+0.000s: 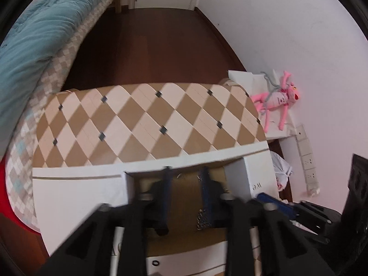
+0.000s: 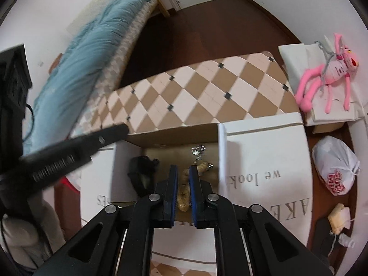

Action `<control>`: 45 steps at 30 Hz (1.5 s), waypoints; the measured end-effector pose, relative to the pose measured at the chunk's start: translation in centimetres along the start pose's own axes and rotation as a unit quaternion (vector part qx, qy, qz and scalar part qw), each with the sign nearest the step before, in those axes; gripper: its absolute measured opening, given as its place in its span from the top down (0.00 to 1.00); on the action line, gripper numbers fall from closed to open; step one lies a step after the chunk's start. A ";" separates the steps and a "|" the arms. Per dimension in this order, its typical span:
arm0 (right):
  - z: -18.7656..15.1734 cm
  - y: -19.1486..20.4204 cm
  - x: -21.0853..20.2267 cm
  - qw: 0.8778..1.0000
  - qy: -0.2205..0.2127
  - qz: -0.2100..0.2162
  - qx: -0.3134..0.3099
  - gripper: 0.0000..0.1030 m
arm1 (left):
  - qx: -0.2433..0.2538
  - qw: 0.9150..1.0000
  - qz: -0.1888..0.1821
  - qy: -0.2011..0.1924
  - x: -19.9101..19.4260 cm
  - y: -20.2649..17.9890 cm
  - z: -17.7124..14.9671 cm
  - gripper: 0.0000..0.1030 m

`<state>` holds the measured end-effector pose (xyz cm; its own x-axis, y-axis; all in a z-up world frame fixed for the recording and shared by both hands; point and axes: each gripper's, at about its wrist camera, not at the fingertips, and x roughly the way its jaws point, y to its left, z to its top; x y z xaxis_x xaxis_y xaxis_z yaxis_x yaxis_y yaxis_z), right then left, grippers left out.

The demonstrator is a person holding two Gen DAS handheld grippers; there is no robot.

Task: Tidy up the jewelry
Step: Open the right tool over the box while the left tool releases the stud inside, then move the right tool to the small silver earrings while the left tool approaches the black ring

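Reaching down into an open white cardboard box with grey lettering (image 2: 264, 158), both tools at work over its brown floor. Left black two-finger gripper with blue pads (image 1: 186, 172) lowered inside the box, fingers spread apart with bare cardboard between them, gripping nothing. Just by its right finger, a small silver chain (image 1: 203, 220) hanging or lying against the pad; contact hard to judge through the blur. Right black two-finger gripper with blue pads (image 2: 183, 172) narrowed around a tan beaded bracelet (image 2: 184, 199), the beads sitting between the pads, apparently grasped. Farther back on the box floor, a silver metal piece of jewelry (image 2: 198, 150), apart from the bracelet. Box resting on a tan-and-cream diamond-patterned tabletop (image 1: 147, 119). Beyond it, dark wooden floor (image 1: 156, 46), a teal quilt on a bed (image 1: 30, 48) at left, and a pink plush toy (image 1: 276, 101) at right beside the white wall.
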<state>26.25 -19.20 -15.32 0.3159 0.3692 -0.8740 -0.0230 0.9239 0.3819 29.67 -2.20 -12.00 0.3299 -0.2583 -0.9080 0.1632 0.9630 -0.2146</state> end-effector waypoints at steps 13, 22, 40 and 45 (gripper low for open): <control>-0.8 1.1 -0.8 0.985 -0.021 -0.157 -0.071 0.02 | -0.033 0.992 0.115 -0.048 -1.7 3.9 -4.0 0.00; -1.5 2.6 -2.8 0.984 -0.045 -0.159 -0.067 0.00 | -0.035 0.988 0.129 -0.081 -5.7 3.7 -5.7 0.00; -13.3 -2.1 2.5 0.990 0.005 -0.138 -0.017 0.09 | -0.081 0.977 0.198 -0.011 -0.1 5.5 -18.2 0.00; -14.6 -2.6 4.2 0.990 0.007 -0.137 -0.015 0.28 | -0.075 0.975 0.208 -0.005 0.6 5.6 -19.0 0.00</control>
<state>13.75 -18.57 -24.40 0.3015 0.1055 -0.9476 0.0326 0.9921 0.1208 13.14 4.50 -20.60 0.3483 0.1569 -0.9242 -0.1245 0.9849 0.1203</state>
